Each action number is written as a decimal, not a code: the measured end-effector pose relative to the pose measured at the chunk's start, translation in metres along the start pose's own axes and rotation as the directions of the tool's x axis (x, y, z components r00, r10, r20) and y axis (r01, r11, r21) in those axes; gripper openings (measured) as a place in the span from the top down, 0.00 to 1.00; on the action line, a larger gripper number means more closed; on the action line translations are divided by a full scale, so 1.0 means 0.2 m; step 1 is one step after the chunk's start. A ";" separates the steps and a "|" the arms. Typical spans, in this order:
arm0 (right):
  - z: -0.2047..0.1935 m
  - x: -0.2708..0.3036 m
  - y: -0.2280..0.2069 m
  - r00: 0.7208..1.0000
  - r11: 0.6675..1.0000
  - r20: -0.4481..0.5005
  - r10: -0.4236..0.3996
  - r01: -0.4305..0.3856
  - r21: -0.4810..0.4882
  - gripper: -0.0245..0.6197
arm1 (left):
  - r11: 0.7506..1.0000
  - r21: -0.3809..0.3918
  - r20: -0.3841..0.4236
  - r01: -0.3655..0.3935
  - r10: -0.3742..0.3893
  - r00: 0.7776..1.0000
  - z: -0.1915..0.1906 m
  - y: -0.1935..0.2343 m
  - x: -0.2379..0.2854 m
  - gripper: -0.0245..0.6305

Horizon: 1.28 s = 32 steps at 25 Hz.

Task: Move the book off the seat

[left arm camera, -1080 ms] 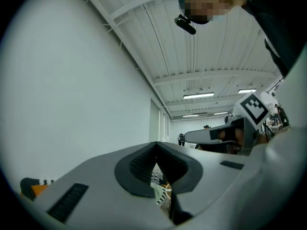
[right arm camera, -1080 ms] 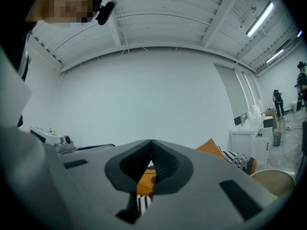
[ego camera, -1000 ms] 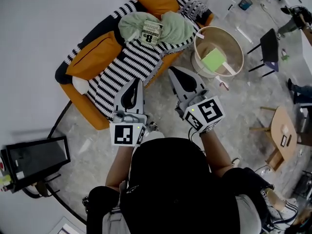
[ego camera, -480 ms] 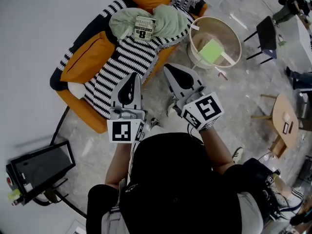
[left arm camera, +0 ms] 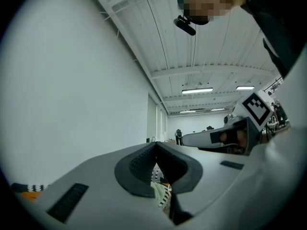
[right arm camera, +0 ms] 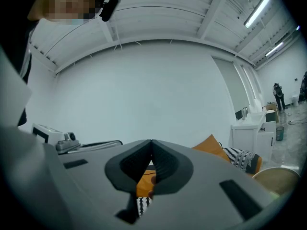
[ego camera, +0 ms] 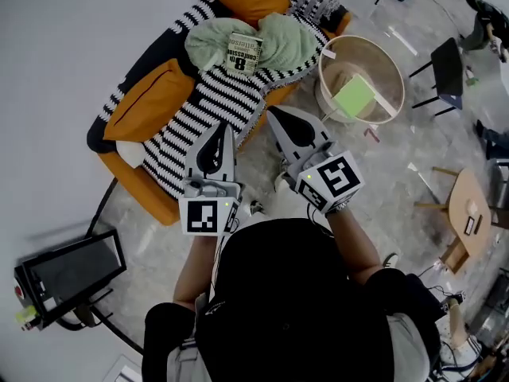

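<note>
The book (ego camera: 244, 52), with a pale cover and dark print, lies on a crumpled green cloth (ego camera: 282, 42) on the seat of an orange sofa (ego camera: 141, 183). A black-and-white striped blanket (ego camera: 208, 94) covers the seat. My left gripper (ego camera: 225, 126) is shut and empty, its tip over the blanket's front edge. Beside it my right gripper (ego camera: 270, 111) is shut and empty, just off the sofa's front. The book is well beyond both tips. The left gripper (left arm camera: 155, 145) and the right gripper (right arm camera: 151, 142) each show jaws meeting at the tip in their own views.
An orange cushion (ego camera: 151, 102) lies on the sofa's left part. A round pale basket (ego camera: 362, 44) holding a green pad (ego camera: 355, 96) stands on the floor right of the sofa. A dark chair (ego camera: 448, 66) and a small wooden table (ego camera: 465, 213) are at the right, and a black screen (ego camera: 67, 270) is at lower left.
Both grippers have come a little nearer the sofa's front edge, jaws still shut. The book lies where it was.
</note>
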State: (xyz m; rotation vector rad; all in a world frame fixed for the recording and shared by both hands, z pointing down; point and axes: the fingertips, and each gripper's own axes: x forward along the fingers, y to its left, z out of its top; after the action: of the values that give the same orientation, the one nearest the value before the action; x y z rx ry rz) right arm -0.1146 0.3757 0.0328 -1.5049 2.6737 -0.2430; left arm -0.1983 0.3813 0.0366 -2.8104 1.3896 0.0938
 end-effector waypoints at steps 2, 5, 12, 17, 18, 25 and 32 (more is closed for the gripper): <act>0.00 0.04 -0.08 1.000 1.000 -0.001 0.003 -0.003 0.005 0.94 | 1.000 0.002 -0.007 -0.004 0.004 1.000 -0.01 0.02 0.08 0.95; 0.01 0.09 -0.22 1.000 1.000 -0.003 0.002 -0.002 0.011 0.94 | 1.000 0.007 -0.016 -0.008 0.008 1.000 -0.03 0.01 0.22 0.95; 0.09 0.21 -0.56 0.999 0.999 -0.001 0.035 -0.035 0.011 0.94 | 0.998 0.015 -0.020 -0.055 0.055 0.998 -0.03 0.00 0.54 0.95; 0.14 0.30 -0.72 0.994 0.994 -0.004 0.106 -0.106 0.006 0.94 | 0.993 0.018 -0.018 -0.120 0.120 0.993 -0.03 0.00 0.72 0.95; 0.15 0.32 -0.75 0.993 0.993 -0.005 0.119 -0.119 0.005 0.94 | 0.991 0.020 -0.014 -0.132 0.132 0.991 -0.03 0.00 0.75 0.95; 0.13 0.42 -0.90 0.985 0.985 -0.032 0.170 -0.170 0.019 0.94 | 0.985 0.035 -0.011 -0.169 0.170 0.985 -0.04 0.01 0.93 0.95; 0.09 0.52 -0.95 0.979 0.980 -0.055 0.198 -0.197 0.017 0.94 | 0.984 0.029 -0.029 -0.175 0.176 0.984 -0.11 0.07 1.05 0.95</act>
State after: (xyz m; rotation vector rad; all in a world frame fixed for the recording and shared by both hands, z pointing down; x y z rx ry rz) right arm -0.0065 0.1872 0.0485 -1.2351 2.8346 -0.2920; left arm -0.0805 0.2055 0.0462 -2.6736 1.6309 0.0314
